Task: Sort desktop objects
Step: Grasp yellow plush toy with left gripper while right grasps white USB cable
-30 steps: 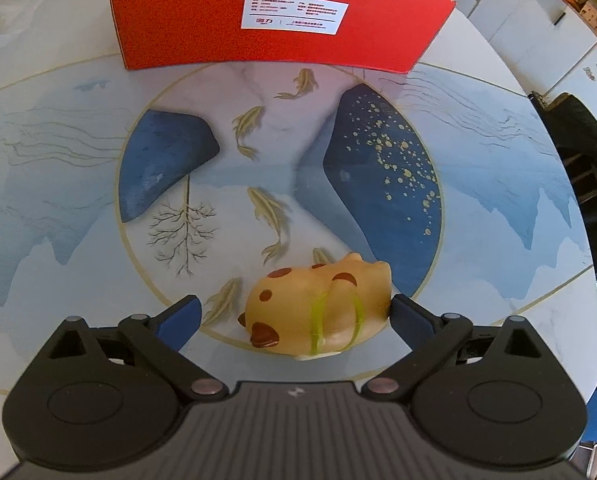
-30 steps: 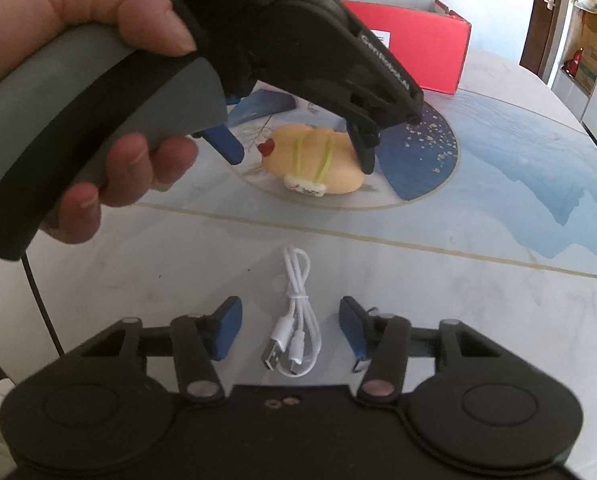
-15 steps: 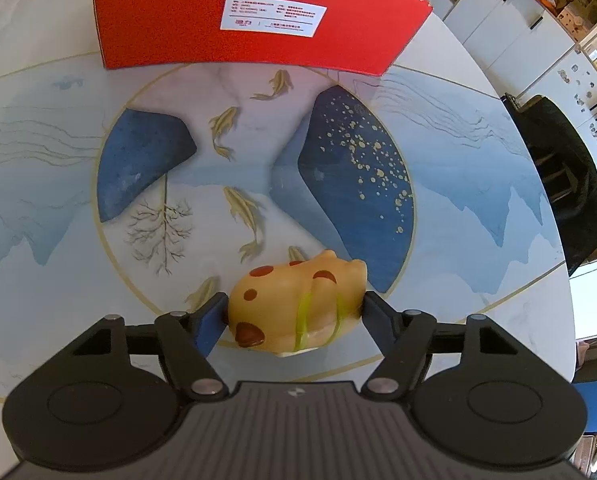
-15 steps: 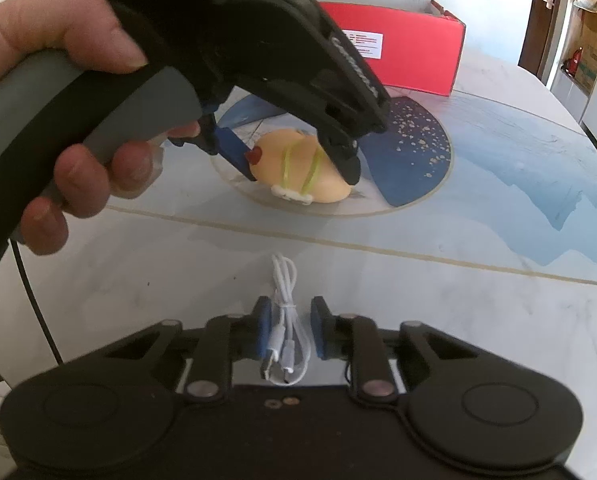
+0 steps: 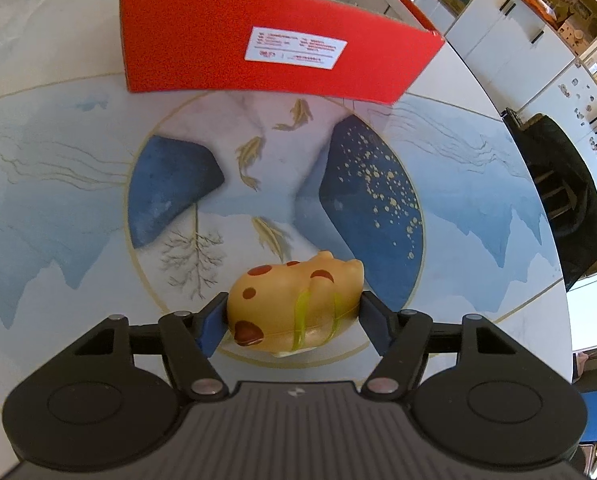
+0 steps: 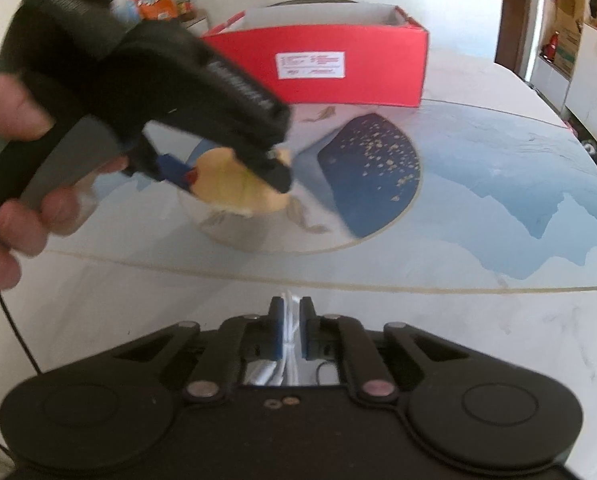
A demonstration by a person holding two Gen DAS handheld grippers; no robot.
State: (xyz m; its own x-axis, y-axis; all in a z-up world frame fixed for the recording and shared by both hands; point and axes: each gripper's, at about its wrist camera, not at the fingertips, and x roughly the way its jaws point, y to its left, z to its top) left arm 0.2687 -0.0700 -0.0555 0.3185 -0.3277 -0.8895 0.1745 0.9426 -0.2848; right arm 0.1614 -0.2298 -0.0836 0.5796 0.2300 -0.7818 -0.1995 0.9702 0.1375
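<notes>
1. The toy is looking like a soft, light, rubbery animal with a smooth, rounded body, so it is probably squashing a little under pressure and could be slipping out if pinched near its ends; taking it across the thick middle seems safest.
2. The left gripper is pinching the toy across its flanks, one blue pad touching each side, over the near part of the tabletop's painted circle; in the right wrist view it appears lifted clear of the surface.
3. The cable is thin, limp and very light, likely dangling and swinging when carried, so its bundled loops are the place to hold.
4. The right gripper is clamping the cable, jaws nearly together, near the tabletop's near edge.
5. The box is sitting open at the far edge, well apart from both.
</notes>
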